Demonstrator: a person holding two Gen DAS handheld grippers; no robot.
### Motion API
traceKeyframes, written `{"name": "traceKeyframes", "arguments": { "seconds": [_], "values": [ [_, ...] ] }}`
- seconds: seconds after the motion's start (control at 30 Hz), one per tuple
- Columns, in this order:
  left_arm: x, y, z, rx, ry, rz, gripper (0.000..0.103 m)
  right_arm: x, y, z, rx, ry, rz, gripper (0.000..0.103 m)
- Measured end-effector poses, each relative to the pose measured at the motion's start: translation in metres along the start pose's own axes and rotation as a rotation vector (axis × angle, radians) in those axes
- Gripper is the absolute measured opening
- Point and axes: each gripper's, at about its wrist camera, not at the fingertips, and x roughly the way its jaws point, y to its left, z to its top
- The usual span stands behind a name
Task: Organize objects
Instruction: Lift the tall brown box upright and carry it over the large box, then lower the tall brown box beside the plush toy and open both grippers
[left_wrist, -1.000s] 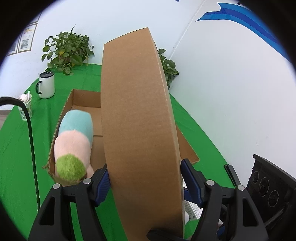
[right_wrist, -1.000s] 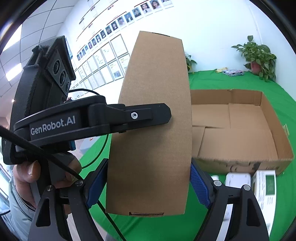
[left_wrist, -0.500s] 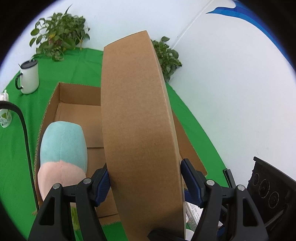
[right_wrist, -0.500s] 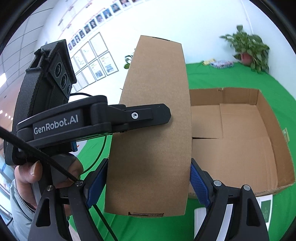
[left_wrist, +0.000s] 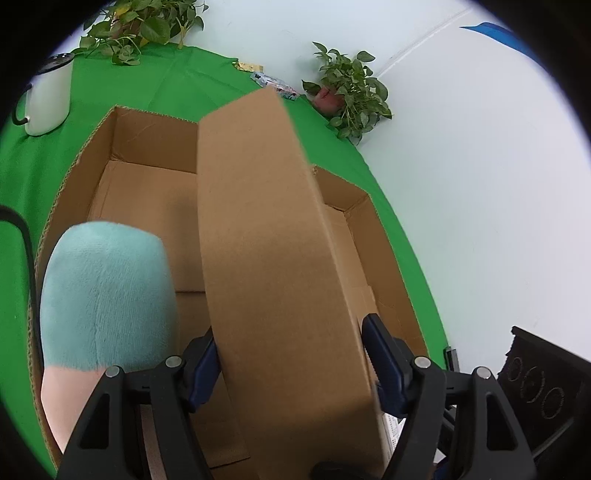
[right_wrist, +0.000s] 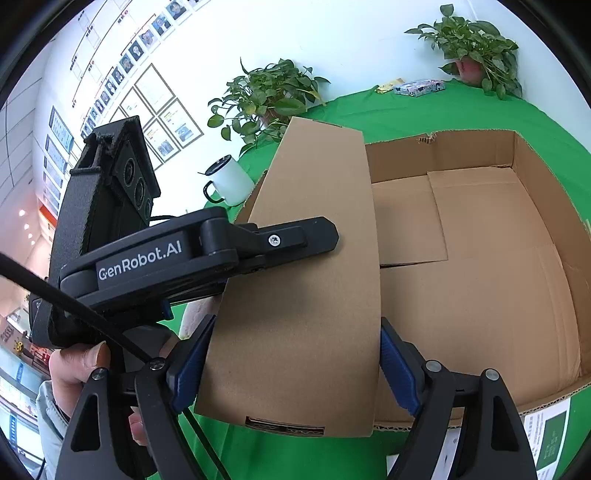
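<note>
Green tablecloth (left_wrist: 177, 81); white mug (left_wrist: 46, 99); two potted plants (right_wrist: 476, 44); framed wall pictures (right_wrist: 162, 110).

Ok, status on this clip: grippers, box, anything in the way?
Both hand-held grippers, left and right, clamp the closed carton. Carton above open box. Plush toy occupies the box's left end.

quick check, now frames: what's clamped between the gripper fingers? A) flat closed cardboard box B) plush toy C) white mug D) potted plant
A: the flat cardboard box sits between the blue pads of the right gripper and the left gripper, above the open carton; the white mug stands apart on the green cloth.
</note>
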Motion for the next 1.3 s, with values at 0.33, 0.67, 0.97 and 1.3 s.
{"name": "traceKeyframes", "arguments": {
  "seconds": [0.33,0.67,0.97,1.3],
  "values": [
    [0.024,-0.008,-0.001,0.062,0.085,0.062,0.072,0.041,-0.038,0.008,0.053,0.039,-0.018,0.079],
    [0.012,-0.014,-0.011,0.077,0.120,0.139,0.073,0.052,-0.032,-0.001,0.040,0.060,0.001,0.079],
    [-0.006,-0.013,-0.025,0.074,0.091,0.152,0.071,0.055,-0.035,0.000,0.050,0.069,-0.053,0.078],
    [-0.018,0.000,-0.016,0.067,0.047,0.183,0.070,0.082,-0.035,0.012,0.010,0.129,-0.103,0.078]
  ]
}}
